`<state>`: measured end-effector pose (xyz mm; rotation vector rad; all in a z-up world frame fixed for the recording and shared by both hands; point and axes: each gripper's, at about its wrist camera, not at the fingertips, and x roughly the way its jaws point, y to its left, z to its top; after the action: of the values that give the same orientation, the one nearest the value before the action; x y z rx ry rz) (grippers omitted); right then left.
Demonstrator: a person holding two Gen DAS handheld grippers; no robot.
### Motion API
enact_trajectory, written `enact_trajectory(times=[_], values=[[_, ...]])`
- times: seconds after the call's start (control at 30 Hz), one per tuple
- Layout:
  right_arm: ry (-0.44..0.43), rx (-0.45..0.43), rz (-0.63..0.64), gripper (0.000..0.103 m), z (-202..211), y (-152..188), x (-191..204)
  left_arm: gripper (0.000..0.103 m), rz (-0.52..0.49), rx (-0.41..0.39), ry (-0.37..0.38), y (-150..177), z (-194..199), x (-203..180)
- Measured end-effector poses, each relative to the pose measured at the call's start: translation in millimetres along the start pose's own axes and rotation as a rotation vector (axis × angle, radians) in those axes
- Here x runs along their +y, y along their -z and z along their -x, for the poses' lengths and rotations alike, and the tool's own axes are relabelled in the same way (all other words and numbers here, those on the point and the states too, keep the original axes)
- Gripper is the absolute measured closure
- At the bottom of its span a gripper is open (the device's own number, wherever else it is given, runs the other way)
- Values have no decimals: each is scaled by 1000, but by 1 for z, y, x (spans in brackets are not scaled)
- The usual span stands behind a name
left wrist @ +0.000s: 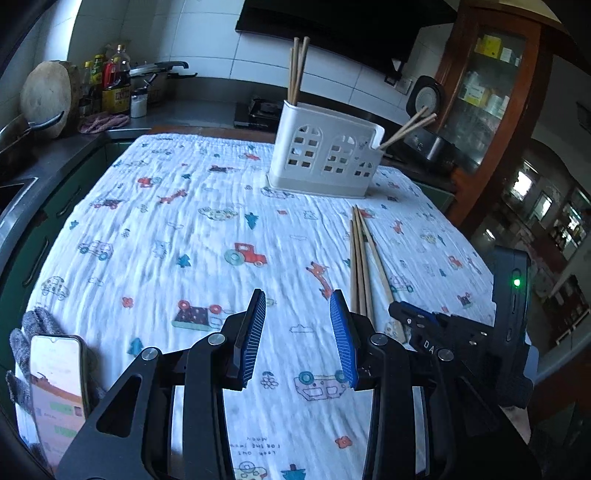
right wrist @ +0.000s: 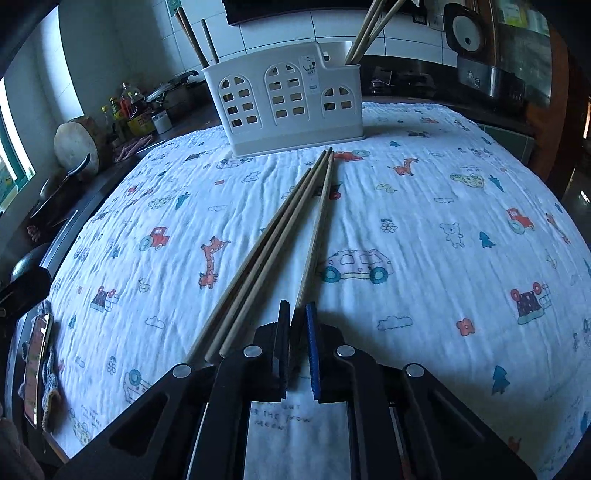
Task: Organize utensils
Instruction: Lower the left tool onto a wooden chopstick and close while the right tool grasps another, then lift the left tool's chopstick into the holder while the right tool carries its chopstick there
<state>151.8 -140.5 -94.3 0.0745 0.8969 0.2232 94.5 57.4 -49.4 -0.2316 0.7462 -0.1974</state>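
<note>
While four chopsticks lie fanned on the printed cloth over the surface, my right tongs sit right at their near ends. The rightmost chopstick runs straight in between the pads, and the tongs are pinched all but closed on it. The other three lie just to the left, beside the left finger, not gripped. My left tongs hover above the cloth, left of the chopsticks, partly open with nothing between the blue pads. Further back stands the white holder with windowed sides, more chopsticks sticking up from both ends, well apart from both tongs. The lying sticks point toward its base.
</note>
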Motion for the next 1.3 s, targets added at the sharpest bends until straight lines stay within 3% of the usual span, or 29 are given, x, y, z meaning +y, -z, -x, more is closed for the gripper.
enact_trajectory(times=[0.37, 0.43, 0.6, 1.3], values=[[15, -8, 36, 97, 15, 11, -32, 69, -45, 138, 103, 23, -54, -35], [11, -13, 38, 96, 16, 11, -34, 79, -47, 151, 101, 24, -61, -38], [-13, -14, 31, 95, 16, 12, -37, 90, -53, 174, 90, 22, -77, -42], [-16, -22, 69, 96, 14, 10, -34, 98, -60, 202, 35, 17, -93, -48]])
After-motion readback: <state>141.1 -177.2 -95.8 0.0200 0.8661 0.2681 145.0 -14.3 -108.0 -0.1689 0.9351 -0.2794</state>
